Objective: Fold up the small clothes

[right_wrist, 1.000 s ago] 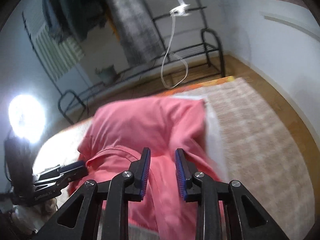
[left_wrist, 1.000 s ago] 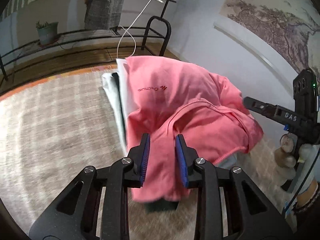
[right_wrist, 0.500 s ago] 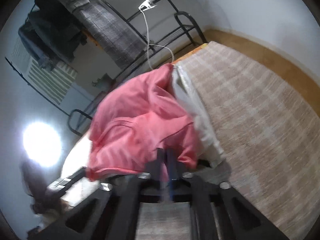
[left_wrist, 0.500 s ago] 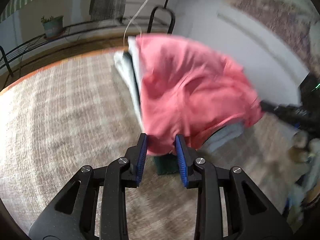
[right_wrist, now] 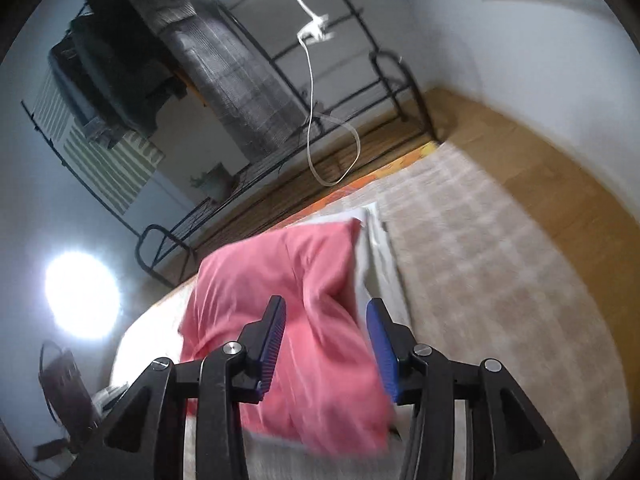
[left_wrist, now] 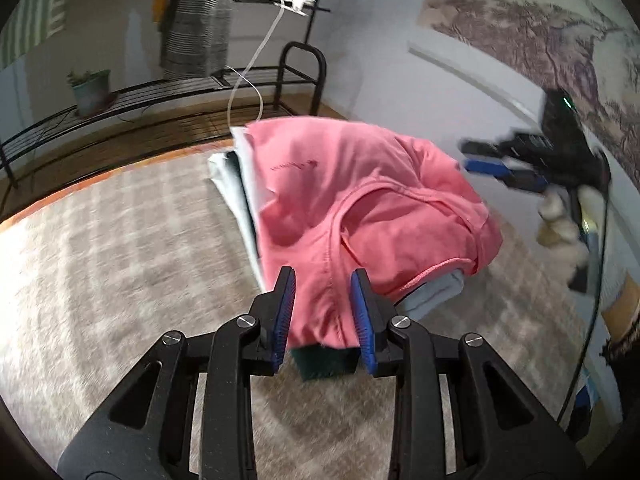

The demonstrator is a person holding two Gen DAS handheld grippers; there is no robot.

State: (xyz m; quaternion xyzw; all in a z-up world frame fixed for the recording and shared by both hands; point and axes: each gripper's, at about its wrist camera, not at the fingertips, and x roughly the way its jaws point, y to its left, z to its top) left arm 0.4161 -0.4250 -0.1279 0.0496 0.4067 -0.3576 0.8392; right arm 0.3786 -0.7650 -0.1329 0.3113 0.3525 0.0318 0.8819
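Observation:
A folded pink shirt [left_wrist: 360, 200] lies on top of a stack of folded clothes [left_wrist: 236, 184] on a beige rug. My left gripper [left_wrist: 323, 308] is open, its jaws on either side of the shirt's near hem, holding nothing. My right gripper [right_wrist: 326, 340] is open over the pink shirt [right_wrist: 288, 304], holding nothing; it also shows in the left wrist view [left_wrist: 492, 160], hovering to the right of the stack. A dark green garment [left_wrist: 324, 360] sticks out from under the shirt's near edge.
The beige checked rug [left_wrist: 100, 260] lies on a wood floor. A black metal rack [left_wrist: 180, 92] with a potted plant [left_wrist: 90, 90] and a hanging white cable [left_wrist: 256, 68] stands behind the stack. A white wall [left_wrist: 420, 92] runs along the right.
My right gripper has opened, let go of the pink shirt and pulled back up. My left gripper stays open by the shirt's near hem. The shirt has settled on the stack.

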